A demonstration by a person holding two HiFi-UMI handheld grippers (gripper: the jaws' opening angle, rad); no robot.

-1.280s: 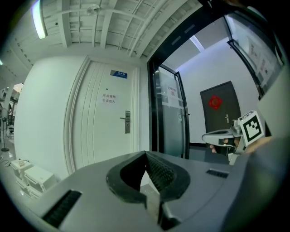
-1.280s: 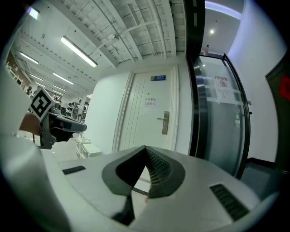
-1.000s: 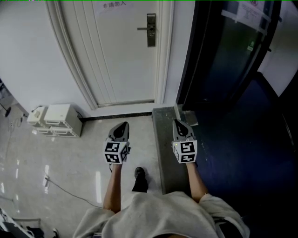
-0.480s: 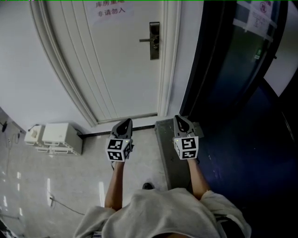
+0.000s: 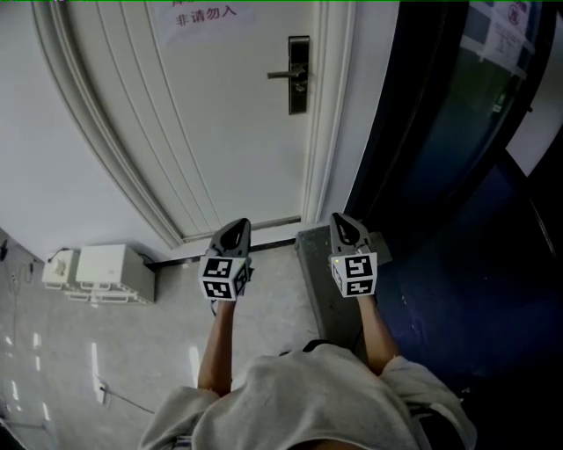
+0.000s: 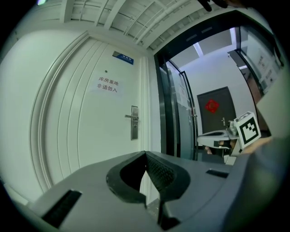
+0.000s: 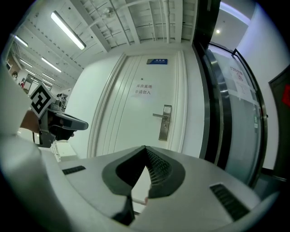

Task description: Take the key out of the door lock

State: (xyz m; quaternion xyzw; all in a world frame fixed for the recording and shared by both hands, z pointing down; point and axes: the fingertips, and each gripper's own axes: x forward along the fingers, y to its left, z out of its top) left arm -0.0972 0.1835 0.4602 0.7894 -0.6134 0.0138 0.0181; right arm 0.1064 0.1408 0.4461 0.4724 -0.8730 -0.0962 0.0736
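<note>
Step in hand: we judge this to be the approach; neither claw has reached the door yet, and the removal itself is not begun.
Door: a white panelled door (image 5: 220,123) stands shut ahead, with a paper notice (image 5: 204,12) near its top.
Lock: a metal lock plate (image 5: 299,63) sits at the door's right edge, with a lever handle (image 5: 283,75) pointing left from it.
Key: we cannot make it out at this range in any view. We presume it sits in the lock plate below the handle, which puts it well apart from both claws.
Left claw: the left claw (image 5: 236,227) is held level and aimed at the door, with its jaws pressed together and nothing between them.
Right claw: the right claw (image 5: 343,223) sits level beside the left one. It is likewise pressed together and empty, and its own view lines up more nearly with the lock plate.
Surroundings: a white box (image 5: 110,272) stands on the floor (image 5: 158,343) at the left wall, and a dark glass door (image 5: 457,114) stands to the right.
Next move: in our judgement the right claw is the better placed. It needs to rise to lock height, close in on the plate, spread its jaws, pinch the key head squarely, then draw straight back.
Risk: a pull off the lock's axis could jam the key, and the handle just above crowds the approach.
</note>
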